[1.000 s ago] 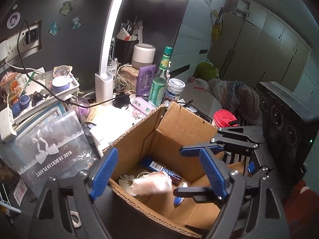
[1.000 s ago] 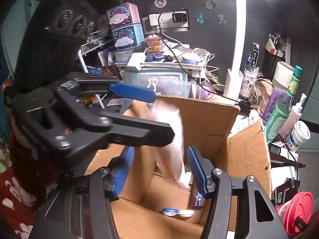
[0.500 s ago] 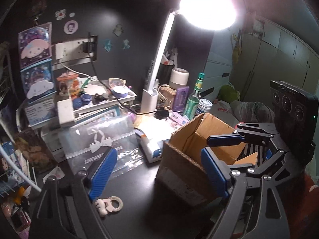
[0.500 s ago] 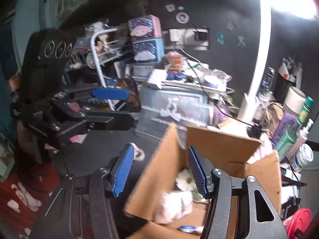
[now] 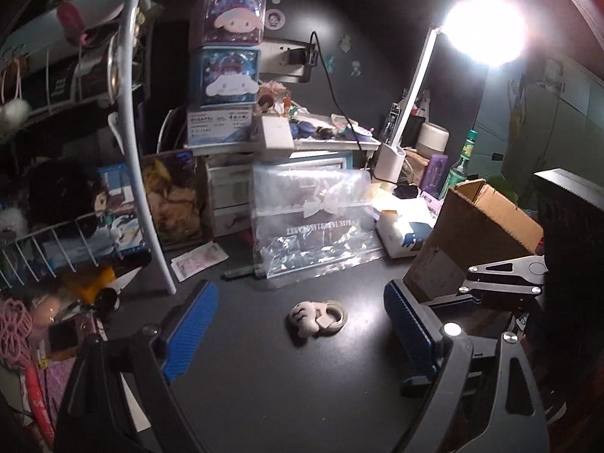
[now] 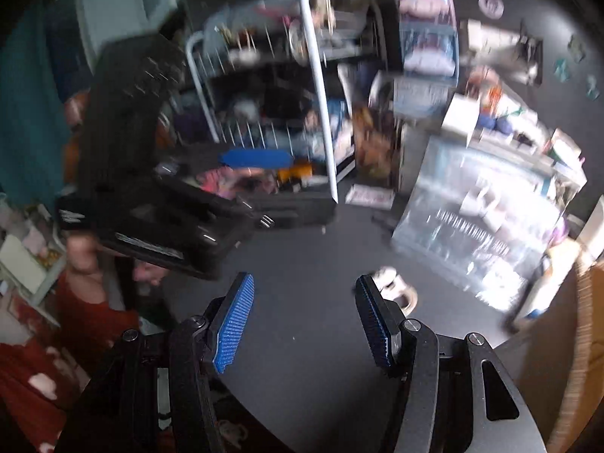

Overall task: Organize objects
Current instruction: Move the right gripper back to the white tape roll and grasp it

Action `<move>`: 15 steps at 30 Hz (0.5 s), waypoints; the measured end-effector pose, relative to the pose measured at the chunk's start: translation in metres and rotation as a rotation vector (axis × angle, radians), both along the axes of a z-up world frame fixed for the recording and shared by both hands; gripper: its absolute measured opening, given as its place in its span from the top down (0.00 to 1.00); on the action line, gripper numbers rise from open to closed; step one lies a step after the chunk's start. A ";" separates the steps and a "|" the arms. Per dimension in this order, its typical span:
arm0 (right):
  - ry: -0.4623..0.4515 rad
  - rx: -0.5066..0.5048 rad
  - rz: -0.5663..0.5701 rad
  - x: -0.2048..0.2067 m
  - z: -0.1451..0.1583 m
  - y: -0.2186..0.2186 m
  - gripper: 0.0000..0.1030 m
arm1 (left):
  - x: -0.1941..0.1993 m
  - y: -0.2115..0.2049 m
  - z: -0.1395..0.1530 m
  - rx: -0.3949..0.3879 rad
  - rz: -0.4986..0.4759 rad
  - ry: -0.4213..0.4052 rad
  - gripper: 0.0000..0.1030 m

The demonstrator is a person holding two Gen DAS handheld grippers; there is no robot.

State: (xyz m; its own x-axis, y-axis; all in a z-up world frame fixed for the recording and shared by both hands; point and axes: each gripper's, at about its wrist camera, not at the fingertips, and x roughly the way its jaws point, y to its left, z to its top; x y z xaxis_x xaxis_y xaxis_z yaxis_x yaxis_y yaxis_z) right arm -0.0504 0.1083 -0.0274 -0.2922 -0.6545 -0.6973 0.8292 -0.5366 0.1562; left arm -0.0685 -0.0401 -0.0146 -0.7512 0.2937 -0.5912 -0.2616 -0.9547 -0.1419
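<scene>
**Operator A:** State of the left gripper (image 5: pixel 298 324)?

**Operator B:** Its jaws stand wide and are opening. No pad presses on anything. The small white charm with a ring (image 5: pixel 315 319) lies on the dark desktop (image 5: pixel 302 396) in the gap between the two blue pads, ahead of them and clear of both.

**Operator A:** Right gripper (image 6: pixel 302 321)?

**Operator B:** Jaws parted to a moderate gap, nothing between the pads. The right wrist view is blurred. The same charm (image 6: pixel 396 287) shows just beyond the right-hand fingertip of that gripper, resting on the desktop (image 6: pixel 302 377); whether the pad touches it cannot be told.

**Operator A:** Location of the cardboard box?

**Operator B:** In the left wrist view the cardboard box (image 5: pixel 472 234) stands upright at the right side of the desktop, flaps open, well apart from the charm. Its contents are hidden from this angle. In the right wrist view only its edge (image 6: pixel 581 339) shows at the far right.

**Operator A:** Surroundings?

**Operator B:** A clear plastic bag with a white bow (image 5: pixel 313 222) leans behind the charm. A lit desk lamp (image 5: pixel 483 26) stands at the rear right. A white wire rack (image 5: pixel 132 151) occupies the left side.
</scene>
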 end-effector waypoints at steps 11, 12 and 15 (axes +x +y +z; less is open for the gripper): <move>-0.011 0.178 -0.178 -0.060 -0.103 -0.017 0.49 | -0.002 -0.014 -0.045 0.024 0.019 -0.084 0.14; -0.011 0.184 -0.194 -0.067 -0.108 -0.017 0.49 | -0.003 -0.015 -0.047 0.024 0.019 -0.089 0.14; 0.005 0.199 -0.221 -0.080 -0.113 -0.019 0.49 | -0.004 -0.015 -0.051 0.027 0.021 -0.101 0.14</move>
State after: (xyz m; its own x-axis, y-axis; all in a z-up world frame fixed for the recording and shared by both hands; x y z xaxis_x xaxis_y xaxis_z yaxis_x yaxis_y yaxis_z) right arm -0.1304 0.0897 -0.1408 -0.4158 -0.4254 -0.8038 0.6896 -0.7237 0.0263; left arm -0.0726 -0.0555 -0.0651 -0.6944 0.2958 -0.6560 -0.2250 -0.9551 -0.1926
